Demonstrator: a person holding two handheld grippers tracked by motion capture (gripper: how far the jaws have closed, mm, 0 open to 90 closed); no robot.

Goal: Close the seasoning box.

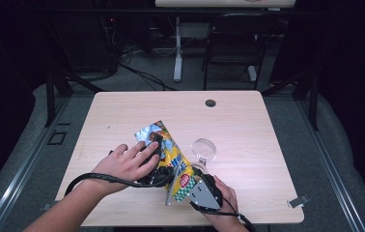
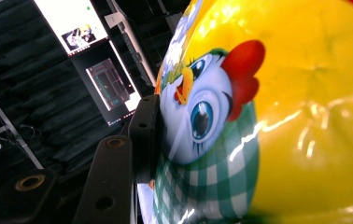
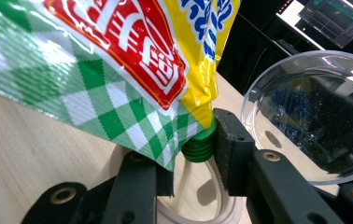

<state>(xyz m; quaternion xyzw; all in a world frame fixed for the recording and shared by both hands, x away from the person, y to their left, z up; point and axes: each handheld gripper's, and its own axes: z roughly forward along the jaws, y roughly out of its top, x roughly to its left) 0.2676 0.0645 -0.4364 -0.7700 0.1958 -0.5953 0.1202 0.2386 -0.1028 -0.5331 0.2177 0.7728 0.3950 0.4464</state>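
I have a yellow snack pouch (image 1: 170,155) lying tilted across the near middle of the light wooden table (image 1: 248,125), its silvery far end pointing away from me and its green-checked end toward my right hand (image 1: 225,195).

My left gripper (image 1: 154,147) lies over the upper part of the pouch, under my left hand (image 1: 125,163). In the left gripper view, one black jaw presses flat against the pouch (image 2: 268,116) right beside the printed cartoon chicken (image 2: 207,112) with its red comb and green gingham bib. The other jaw is hidden behind the bulging foil, so I read this as a half-closed grip around the pouch's body, with the film dented where the pad meets it.

My right gripper (image 1: 197,176) sits at the pouch's near end. In the right gripper view, its jaws are partly closed, and the pouch's green ribbed screw cap (image 3: 199,144) sits between them, touching the right-hand pad (the left-hand pad meets the checked corner of the foil). The pouch (image 3: 118,60) hangs above the tabletop there, its red label and blue lettering in close view.

Just beyond the cap stands a clear round dish (image 3: 312,116), seen in the high view (image 1: 204,149) immediately to the right of the pouch. A pale ring (image 3: 198,205) lies on the table beneath the right jaws.
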